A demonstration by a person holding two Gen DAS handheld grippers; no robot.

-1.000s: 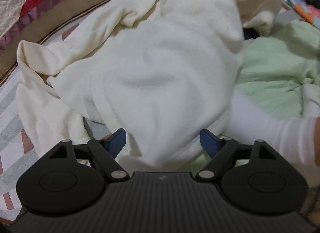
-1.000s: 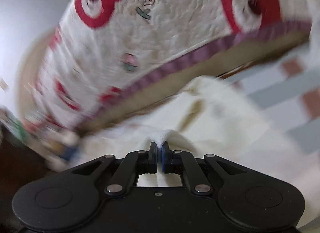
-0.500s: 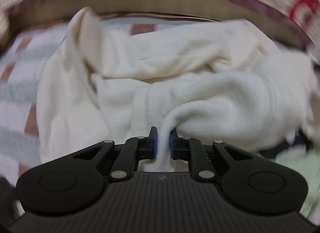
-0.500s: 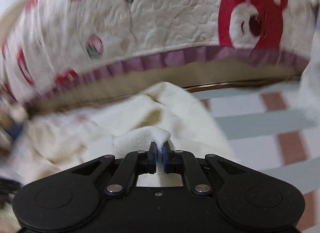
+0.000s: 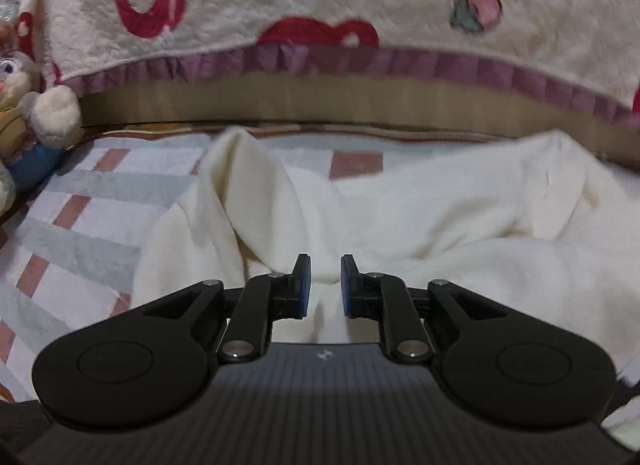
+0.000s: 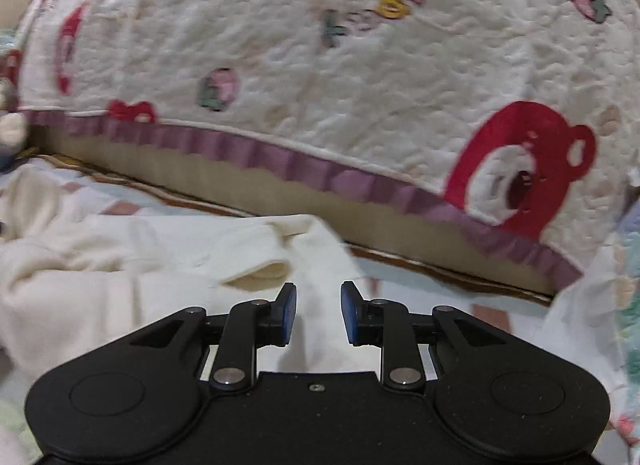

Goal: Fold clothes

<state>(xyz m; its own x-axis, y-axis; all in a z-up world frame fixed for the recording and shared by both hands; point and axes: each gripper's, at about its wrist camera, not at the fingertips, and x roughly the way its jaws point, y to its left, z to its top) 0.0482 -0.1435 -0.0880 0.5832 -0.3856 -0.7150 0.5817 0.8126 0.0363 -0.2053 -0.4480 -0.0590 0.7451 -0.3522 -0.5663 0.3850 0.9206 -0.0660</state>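
A cream fleece garment [image 5: 460,217] lies crumpled on the striped bed sheet [image 5: 80,225], with one fold standing up at the left. My left gripper [image 5: 323,285] is open, its jaws a small gap apart, with cream cloth lying between and under them. In the right wrist view the same garment [image 6: 120,265] spreads to the left, with a sleeve opening near the fingers. My right gripper [image 6: 319,313] is open over the garment's edge, gripping nothing.
A quilted headboard cover [image 6: 360,85] with red bear shapes and a purple frill runs across the back in both views [image 5: 320,5]. A stuffed toy [image 5: 36,117] sits at the far left. Pale green cloth shows at the lower left of the right wrist view [image 6: 16,425].
Both grippers were shut on cream cloth half a second ago and have now opened and let it go. The garment has dropped flatter onto the sheet.
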